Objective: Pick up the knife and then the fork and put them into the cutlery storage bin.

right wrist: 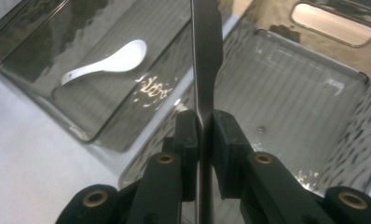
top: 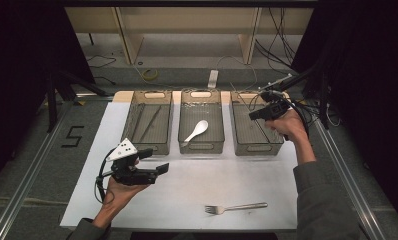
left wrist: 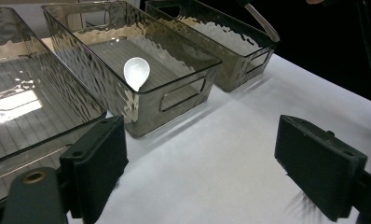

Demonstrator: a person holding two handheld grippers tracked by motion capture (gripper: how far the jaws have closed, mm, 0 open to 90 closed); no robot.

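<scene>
The right gripper has its jaws squeezed tight on a thin metal knife, held over the right bin at about 2 o'clock on the desk. The left gripper has its jaws wide apart with nothing in them, at 9 o'clock. A spoon already lies in the middle bin, and thin sticks in the left bin. It looks like sorting. The knife seems ready to drop in. A fork at 6 o'clock is left to sort.
</scene>
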